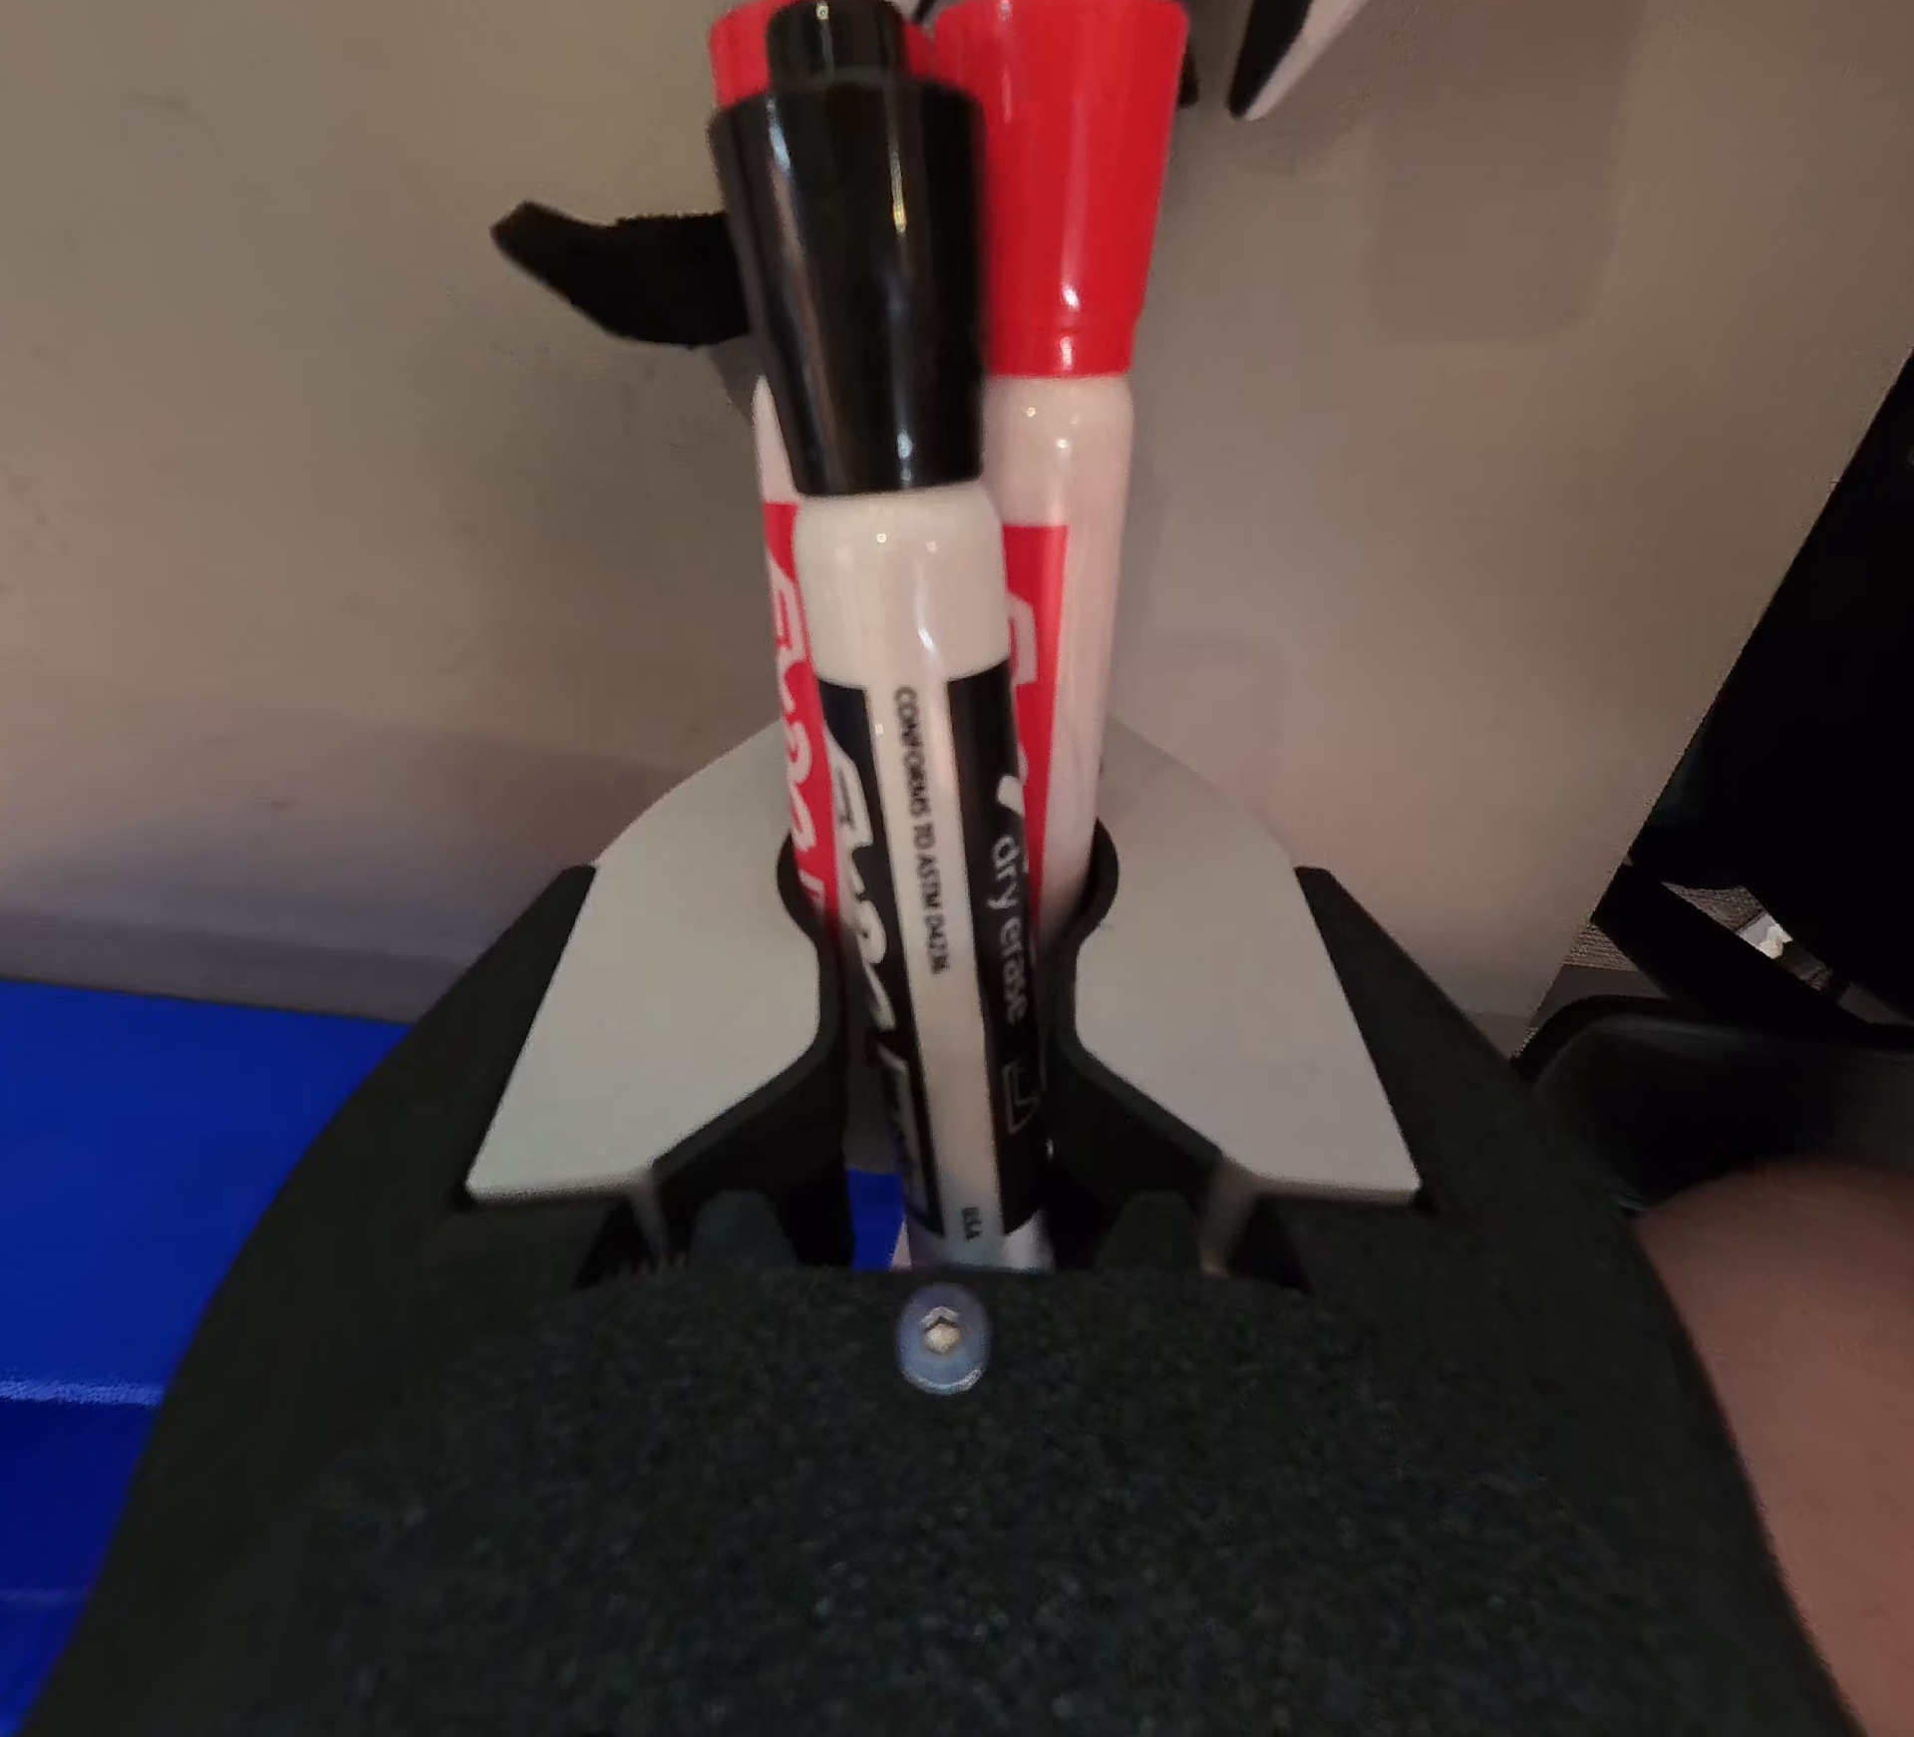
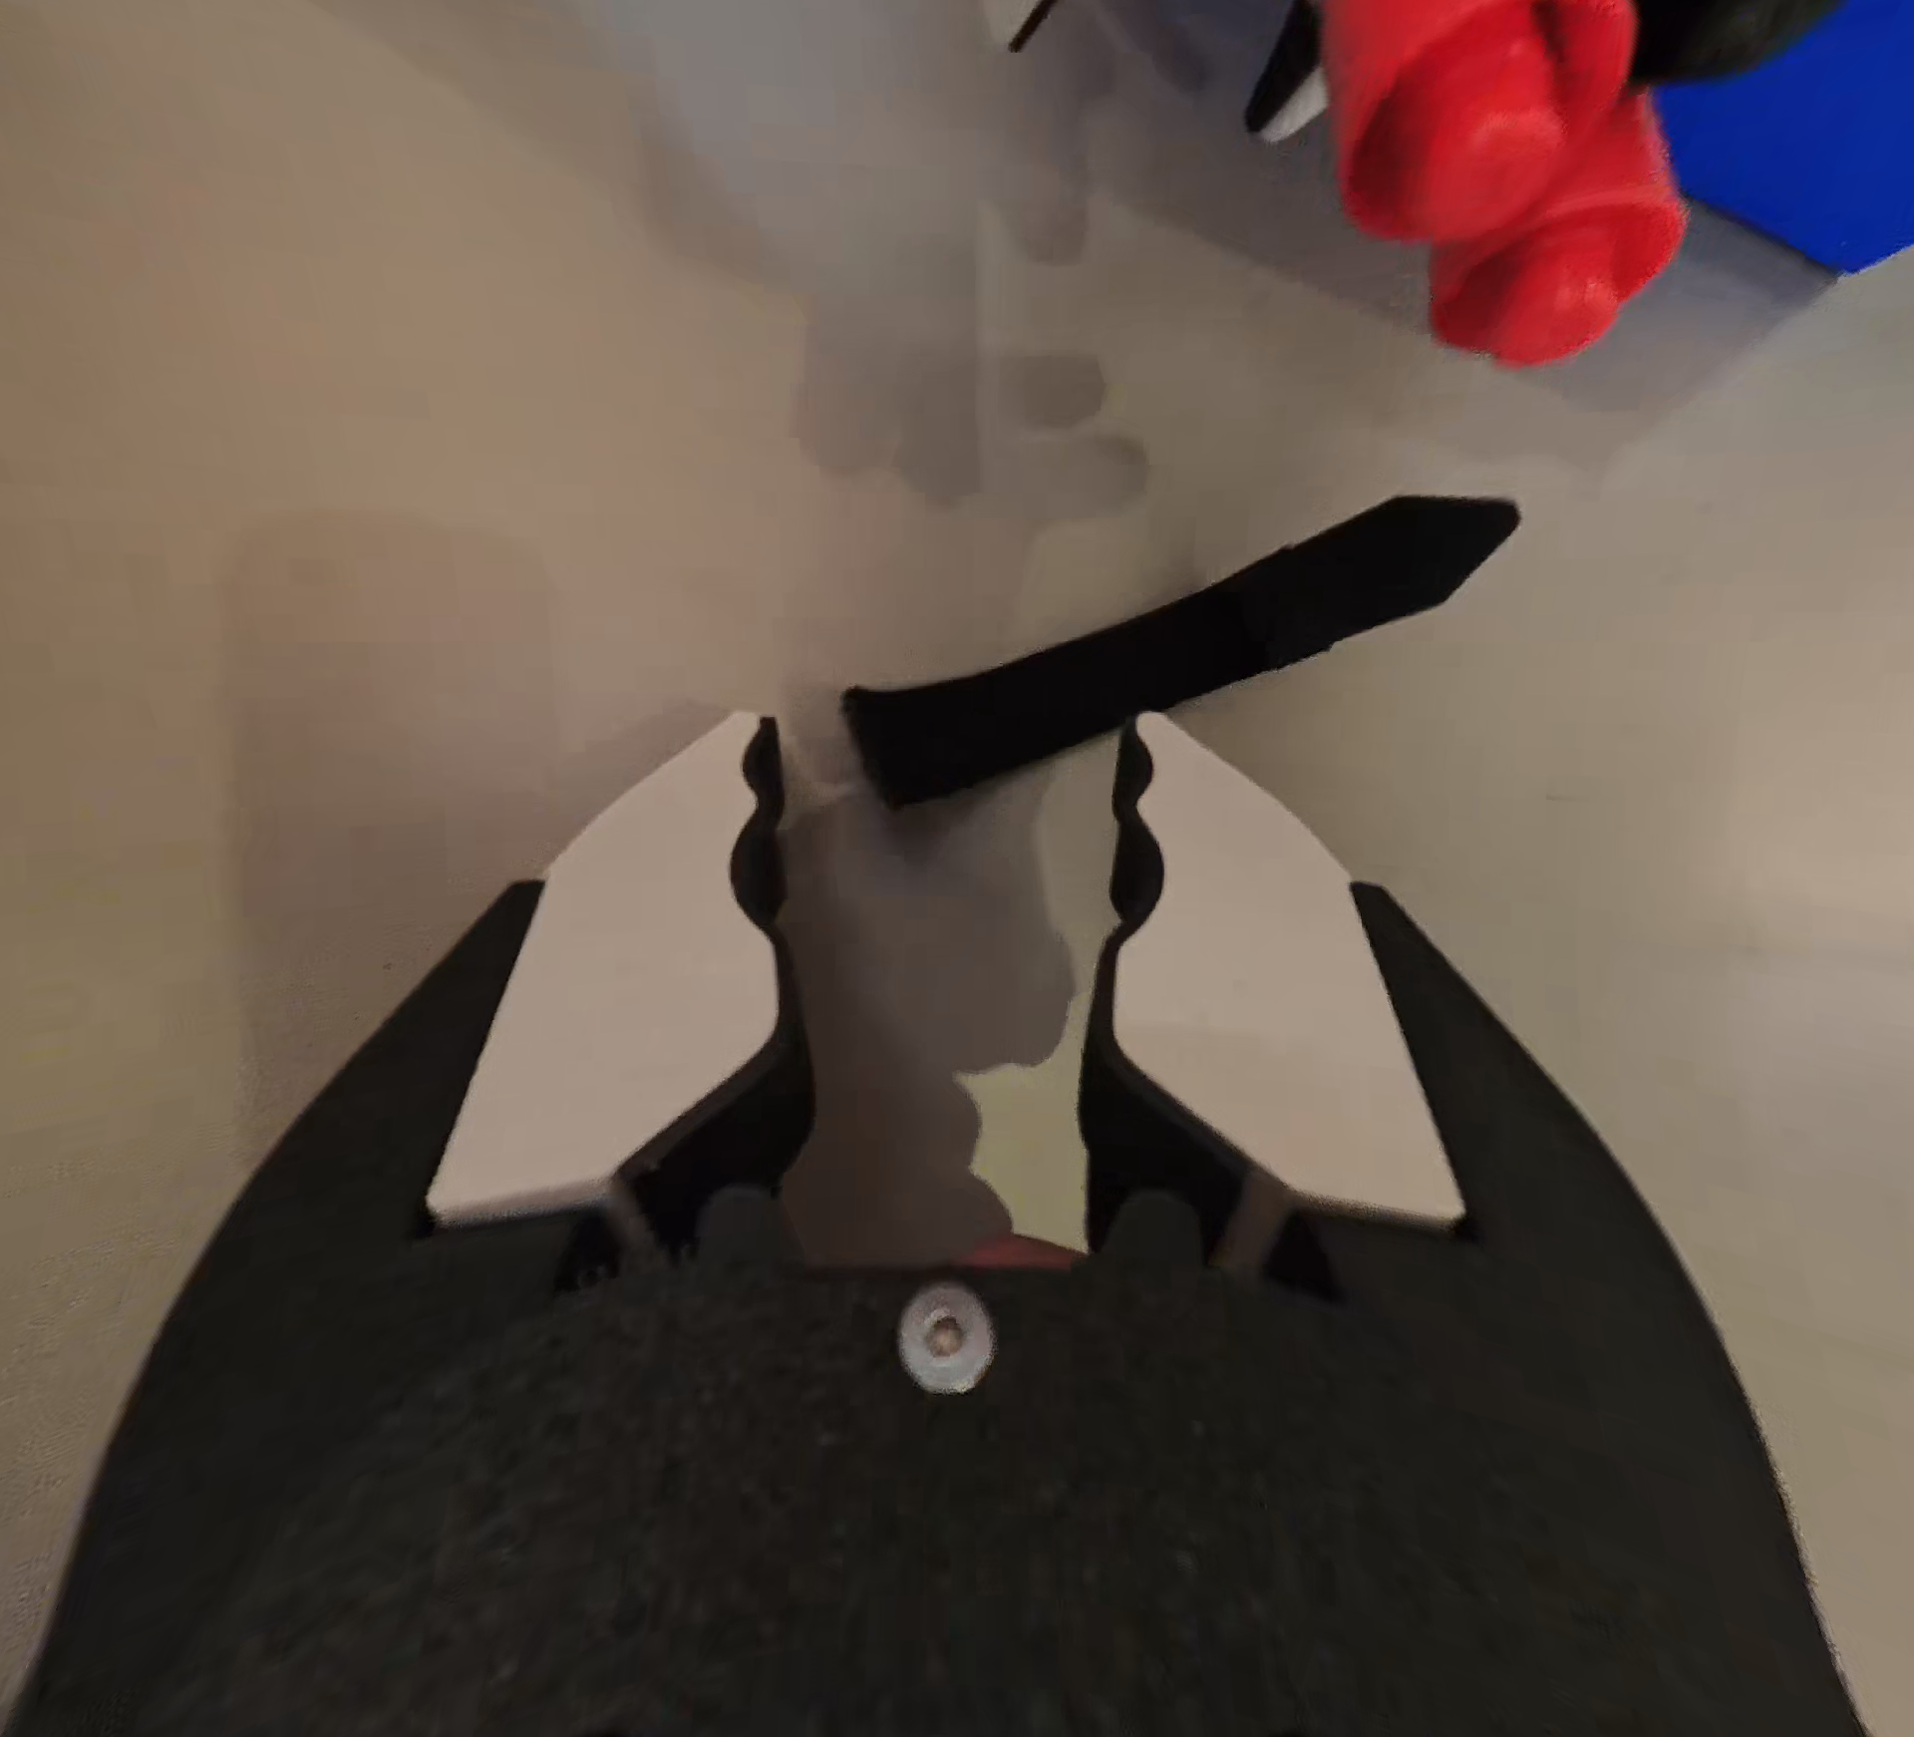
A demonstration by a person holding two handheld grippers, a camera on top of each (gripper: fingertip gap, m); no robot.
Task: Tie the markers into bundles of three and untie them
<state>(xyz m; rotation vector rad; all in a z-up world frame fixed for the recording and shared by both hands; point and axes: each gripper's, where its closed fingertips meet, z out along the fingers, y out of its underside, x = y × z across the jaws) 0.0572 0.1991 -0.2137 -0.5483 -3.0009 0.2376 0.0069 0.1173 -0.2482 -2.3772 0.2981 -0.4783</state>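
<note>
Left gripper (image 1: 948, 869) clamps our three markers (image 1: 911, 486) upright above the table (image 1: 259, 444). Right gripper (image 2: 945, 755), jaws apart and empty, reaches the black strap (image 2: 1170, 651) on the table; we should pinch its near end squarely.

1. The gap of the left tongs (image 1: 945, 869) is filled by three markers (image 1: 891, 610); no passage is left between them.
2. The gap of the right tongs (image 2: 943, 755) is unobstructed, with bare tabletop (image 2: 414, 341) seen through it.
3. A black strap (image 2: 1170, 651) is laid just beyond the tips.
4. The upper right is blocked by red marker caps (image 2: 1491, 133) and a blue box (image 2: 1813, 133).
</note>
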